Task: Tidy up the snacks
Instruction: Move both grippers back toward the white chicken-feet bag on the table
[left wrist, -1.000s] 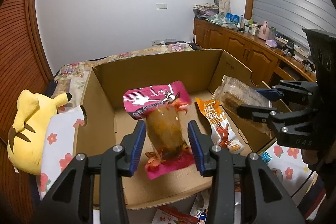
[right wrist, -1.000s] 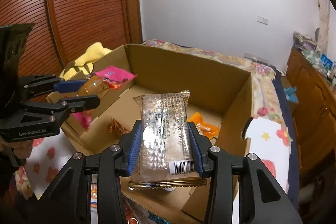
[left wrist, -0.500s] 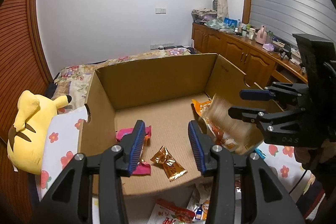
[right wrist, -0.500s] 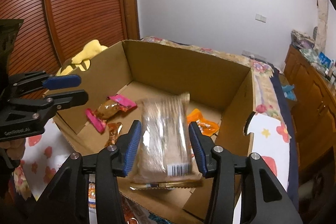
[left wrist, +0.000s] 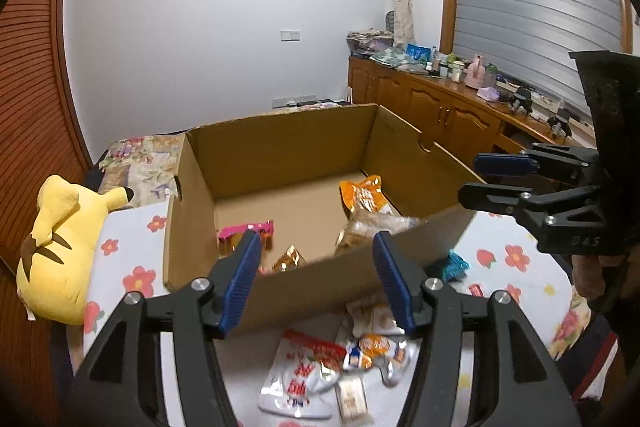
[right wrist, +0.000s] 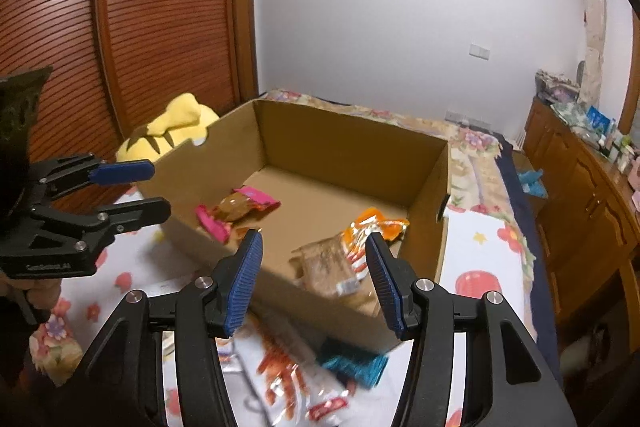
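An open cardboard box [left wrist: 280,155] [right wrist: 352,147] stands on a floral cloth. Inside lie a pink-ended snack packet [right wrist: 236,207] [left wrist: 246,229], an orange packet [right wrist: 376,227] [left wrist: 362,197], a clear brown biscuit packet [right wrist: 328,267] [left wrist: 372,227] and a small gold packet [left wrist: 290,257]. My left gripper [left wrist: 316,283] is open and empty, just in front of the box's near wall. My right gripper [right wrist: 314,275] is open and empty at the box's near wall. Loose snack packets [left wrist: 320,367] [right wrist: 280,363] lie on the cloth before the box.
A yellow plush toy [left wrist: 56,247] [right wrist: 176,127] lies left of the box. A teal packet [right wrist: 352,363] [left wrist: 452,265] lies by the box's corner. Wooden cabinets [left wrist: 440,111] with clutter run along the right wall. A slatted wooden wardrobe [right wrist: 140,27] stands behind.
Both grippers opened and dropped their packets into the box: the left its pink-ended packet, the right the clear biscuit packet. Both have since drawn back and up, away from the box.
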`<state>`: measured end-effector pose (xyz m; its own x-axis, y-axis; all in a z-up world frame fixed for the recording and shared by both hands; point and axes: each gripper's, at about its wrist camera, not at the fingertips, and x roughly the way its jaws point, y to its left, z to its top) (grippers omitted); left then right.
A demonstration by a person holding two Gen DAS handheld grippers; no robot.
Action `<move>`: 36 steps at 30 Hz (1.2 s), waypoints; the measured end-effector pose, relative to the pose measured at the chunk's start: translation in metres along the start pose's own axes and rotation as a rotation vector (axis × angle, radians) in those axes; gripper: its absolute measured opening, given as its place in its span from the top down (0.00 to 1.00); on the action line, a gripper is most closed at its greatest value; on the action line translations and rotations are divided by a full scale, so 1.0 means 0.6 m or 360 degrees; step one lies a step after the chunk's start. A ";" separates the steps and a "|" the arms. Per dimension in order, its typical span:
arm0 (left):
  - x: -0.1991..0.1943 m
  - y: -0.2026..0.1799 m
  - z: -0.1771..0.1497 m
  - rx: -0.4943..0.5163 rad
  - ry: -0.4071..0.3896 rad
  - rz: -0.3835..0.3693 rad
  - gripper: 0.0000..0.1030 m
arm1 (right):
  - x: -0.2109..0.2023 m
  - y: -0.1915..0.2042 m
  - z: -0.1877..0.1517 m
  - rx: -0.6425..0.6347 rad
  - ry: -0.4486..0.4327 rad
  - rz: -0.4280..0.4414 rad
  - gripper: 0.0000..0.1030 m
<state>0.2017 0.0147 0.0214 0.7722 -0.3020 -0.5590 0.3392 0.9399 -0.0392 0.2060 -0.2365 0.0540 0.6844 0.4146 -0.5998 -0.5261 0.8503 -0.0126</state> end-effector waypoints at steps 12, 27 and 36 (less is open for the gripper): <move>-0.009 -0.012 -0.090 -0.0011 0.0099 0.0002 0.35 | -0.013 0.016 -0.076 0.0057 0.0056 0.0051 0.44; 0.058 0.007 -0.185 -0.0094 0.0279 0.0010 0.35 | 0.067 0.008 -0.137 0.0101 0.0258 0.0093 0.36; 0.070 0.011 -0.196 -0.0100 0.0302 0.0020 0.35 | 0.109 -0.004 -0.152 0.0125 0.0360 0.0155 0.36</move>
<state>0.1735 0.0269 -0.0998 0.6590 -0.2604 -0.7056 0.2915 0.9533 -0.0795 0.2059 -0.2411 -0.0580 0.4974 0.4203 -0.7589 -0.5374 0.8361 0.1108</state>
